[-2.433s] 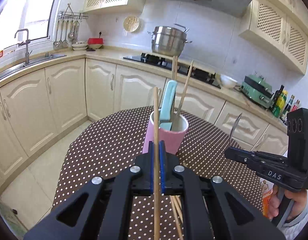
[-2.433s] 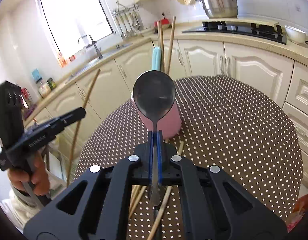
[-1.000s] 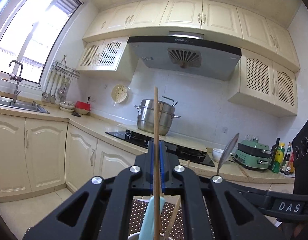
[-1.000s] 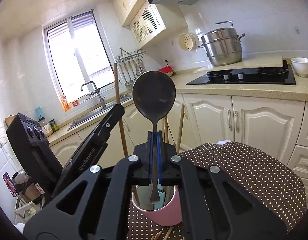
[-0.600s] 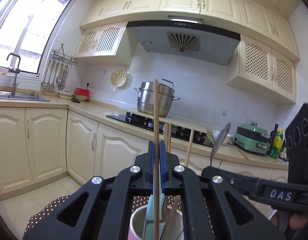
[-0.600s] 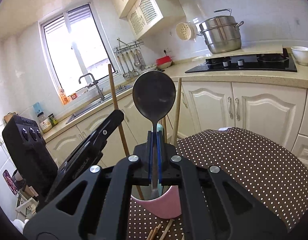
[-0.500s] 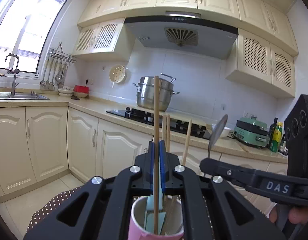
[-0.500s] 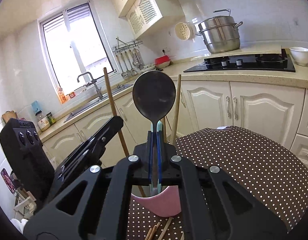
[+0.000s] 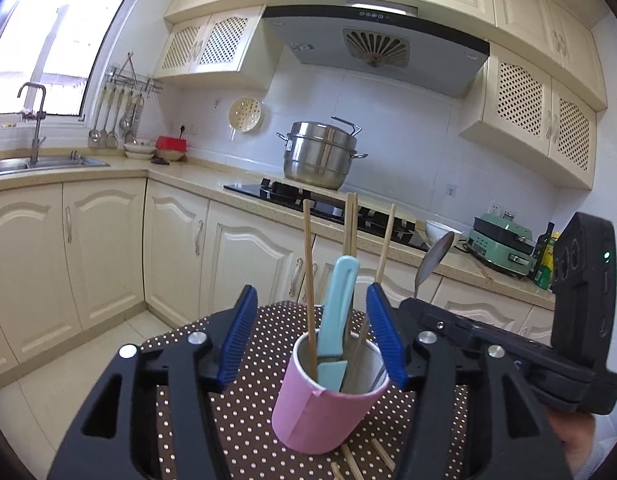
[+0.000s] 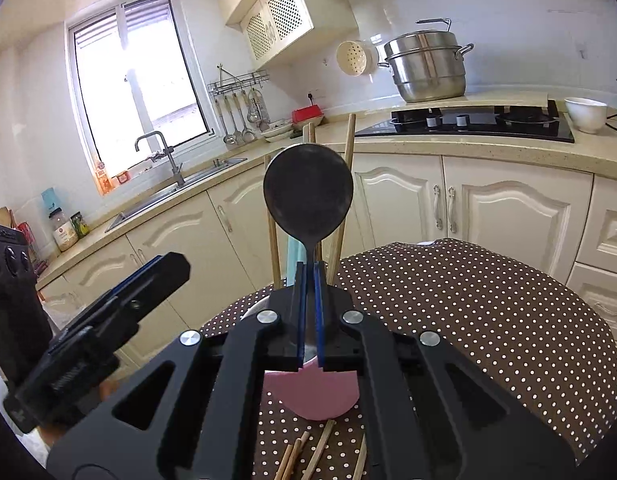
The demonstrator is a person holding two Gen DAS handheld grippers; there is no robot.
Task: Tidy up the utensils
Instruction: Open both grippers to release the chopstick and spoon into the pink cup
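A pink cup [image 9: 320, 412] stands on the polka-dot table [image 9: 252, 408] and holds several wooden chopsticks [image 9: 308, 280] and a light blue utensil [image 9: 336, 320]. My left gripper [image 9: 308, 332] is open, its jaws on either side of the cup's top, holding nothing. My right gripper [image 10: 307, 312] is shut on a metal spoon [image 10: 308, 196], bowl up, right above the pink cup [image 10: 312, 400]. The spoon also shows in the left wrist view [image 9: 434, 256].
Loose chopsticks [image 10: 308, 456] lie on the table in front of the cup. Kitchen cabinets, a sink [image 10: 176, 188] and a stove with a steel pot [image 9: 320, 156] line the back. The left gripper body [image 10: 88, 340] is at the left of the right wrist view.
My left gripper opened and let go of the chopstick, which now stands in the cup. My right gripper lowered the spoon toward the cup.
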